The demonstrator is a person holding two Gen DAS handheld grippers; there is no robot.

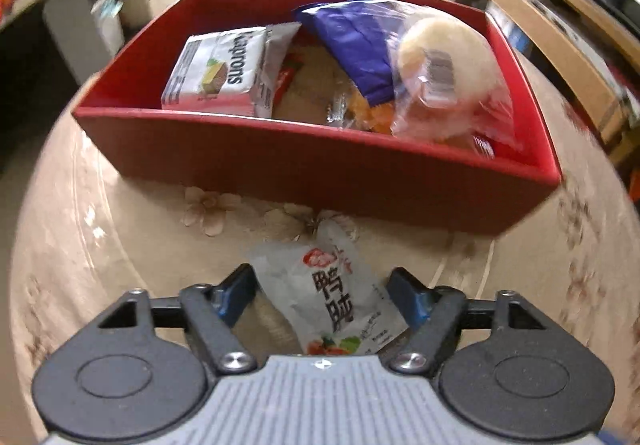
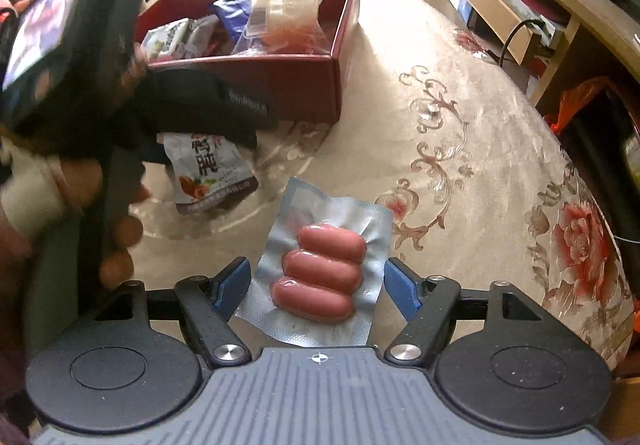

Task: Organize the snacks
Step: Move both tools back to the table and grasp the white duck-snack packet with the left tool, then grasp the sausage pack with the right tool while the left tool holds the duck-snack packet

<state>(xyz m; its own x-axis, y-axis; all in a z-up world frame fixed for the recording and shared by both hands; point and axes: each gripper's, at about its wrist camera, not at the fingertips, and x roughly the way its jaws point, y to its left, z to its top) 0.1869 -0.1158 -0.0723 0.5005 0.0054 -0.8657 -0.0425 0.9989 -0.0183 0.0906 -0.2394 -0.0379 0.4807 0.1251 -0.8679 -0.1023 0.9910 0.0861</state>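
Between your left tool's [image 1: 322,287] spread fingers lies the white snack pouch [image 1: 332,301] on the counter [image 1: 100,245]; your right tool [image 2: 316,285] straddles the sausage pack [image 2: 320,273], unpinched; red box [image 1: 304,169] ahead.

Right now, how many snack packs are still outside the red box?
2. The white pouch lies on the tablecloth in front of the box, between the left tool's fingers. The sausage pack lies nearer, between the right tool's fingers. Others may be out of view.
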